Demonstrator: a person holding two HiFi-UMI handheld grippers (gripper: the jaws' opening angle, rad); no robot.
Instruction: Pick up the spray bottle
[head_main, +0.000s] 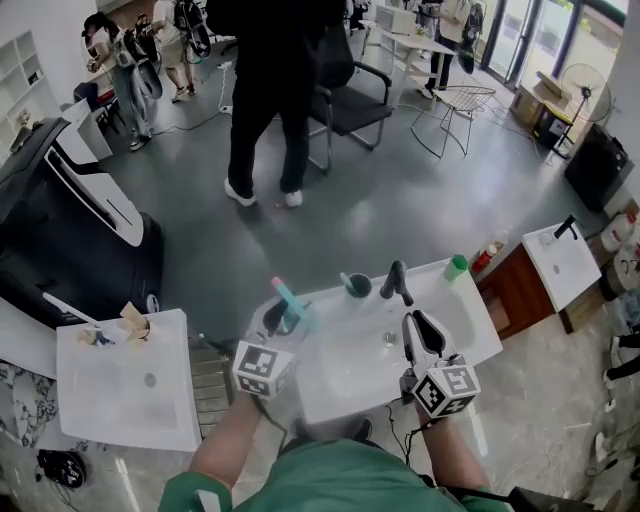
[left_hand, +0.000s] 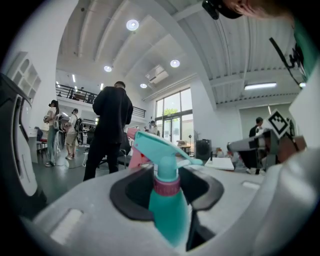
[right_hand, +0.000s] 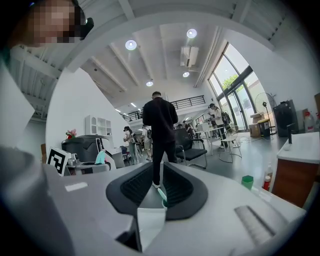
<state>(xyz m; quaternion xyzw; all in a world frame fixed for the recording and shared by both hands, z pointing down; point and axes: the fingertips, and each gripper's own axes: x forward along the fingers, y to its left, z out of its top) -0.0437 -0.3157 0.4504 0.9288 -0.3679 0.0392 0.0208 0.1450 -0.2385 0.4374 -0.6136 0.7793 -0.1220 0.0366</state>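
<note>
We wear a green top (head_main: 345, 478) with green sleeves. Our left gripper (head_main: 284, 322) and right gripper (head_main: 416, 324) share one build: smooth, pale grey-white shells that curve in toward black jaw pads, with fine ribbing visible on the right one's pads. Each carries a white cube (head_main: 262, 368) at the hand end, printed with black square markers on its faces.

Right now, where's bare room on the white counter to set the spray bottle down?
Bare: basin in front of the faucet; counter strip between right gripper and green cup. Crowded: back rim by dark cup and faucet.
</note>
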